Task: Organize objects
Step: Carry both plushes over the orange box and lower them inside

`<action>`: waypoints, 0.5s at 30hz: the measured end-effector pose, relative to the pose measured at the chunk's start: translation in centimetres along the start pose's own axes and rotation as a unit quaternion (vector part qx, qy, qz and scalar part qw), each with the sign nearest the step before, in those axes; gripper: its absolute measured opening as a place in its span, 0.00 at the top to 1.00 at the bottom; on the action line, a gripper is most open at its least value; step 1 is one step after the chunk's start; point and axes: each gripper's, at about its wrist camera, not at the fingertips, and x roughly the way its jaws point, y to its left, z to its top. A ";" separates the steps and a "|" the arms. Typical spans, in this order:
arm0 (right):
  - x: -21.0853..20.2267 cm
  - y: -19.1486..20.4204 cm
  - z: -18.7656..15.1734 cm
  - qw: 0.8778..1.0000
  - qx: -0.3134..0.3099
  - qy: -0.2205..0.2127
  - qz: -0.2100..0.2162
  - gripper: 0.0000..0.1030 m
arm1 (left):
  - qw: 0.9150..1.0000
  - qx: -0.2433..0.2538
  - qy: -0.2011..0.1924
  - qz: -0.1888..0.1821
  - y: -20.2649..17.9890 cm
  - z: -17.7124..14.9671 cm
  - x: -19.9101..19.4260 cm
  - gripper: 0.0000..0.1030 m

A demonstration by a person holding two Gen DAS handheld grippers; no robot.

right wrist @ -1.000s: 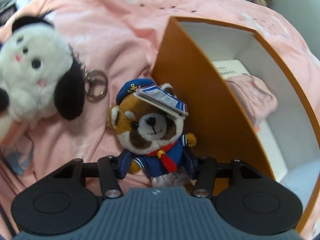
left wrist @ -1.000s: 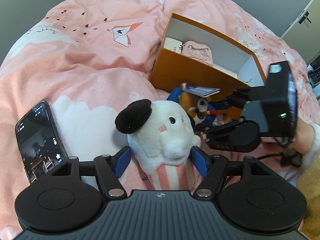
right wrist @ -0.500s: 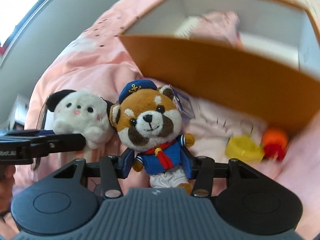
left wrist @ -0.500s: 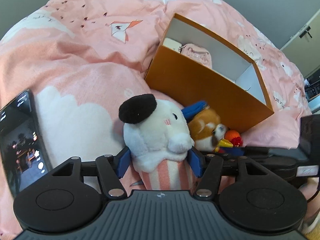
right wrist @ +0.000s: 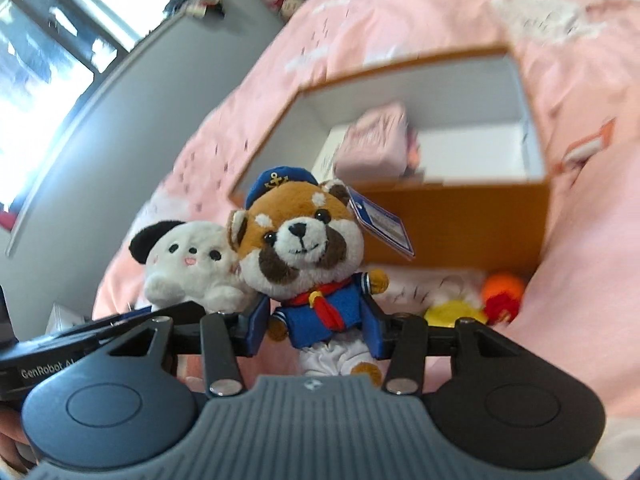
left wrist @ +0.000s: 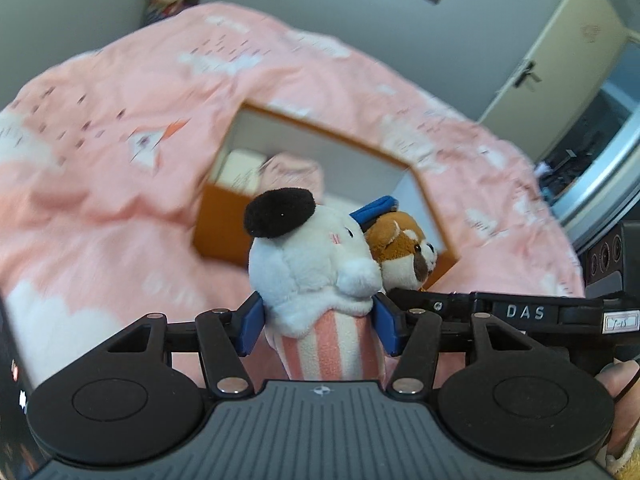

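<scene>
My left gripper (left wrist: 320,320) holds a white plush dog (left wrist: 312,264) with a black ear by its pink-striped body; the jaws are closing and the blue pads press on it. My right gripper (right wrist: 316,328) is shut on a red panda plush (right wrist: 300,240) in a blue sailor suit. Both plushes hang side by side above the pink bedding, heads touching. In the right wrist view the white plush dog (right wrist: 188,260) is at the panda's left. Beyond them stands an open orange box (right wrist: 460,220), white inside, with a pink pouch (right wrist: 376,144) in it.
A yellow toy (right wrist: 452,312) and an orange-red toy (right wrist: 502,292) lie on the pink bedding (left wrist: 120,160) against the box's near wall. A phone (left wrist: 12,380) lies at the left edge. A door (left wrist: 560,60) and grey walls stand behind the bed.
Both plushes have come up off the bedding and together. The right gripper rolled upright with the panda. The left jaws narrowed onto the white dog.
</scene>
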 end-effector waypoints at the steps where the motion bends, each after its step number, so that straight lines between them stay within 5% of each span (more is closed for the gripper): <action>1: -1.2 -0.2 0.6 1.000 0.004 -0.012 0.001 0.52 | 1.000 0.007 -0.005 -0.007 -0.4 0.7 -0.1 0.37; 8: -5.2 -0.2 5.7 0.996 0.006 -0.083 -0.024 0.53 | 0.996 0.052 -0.020 -0.064 -2.3 6.5 0.8 0.37; 15: -4.0 -2.8 10.6 0.991 0.037 -0.104 -0.072 0.54 | 0.991 0.079 0.016 -0.105 -3.0 11.8 7.1 0.37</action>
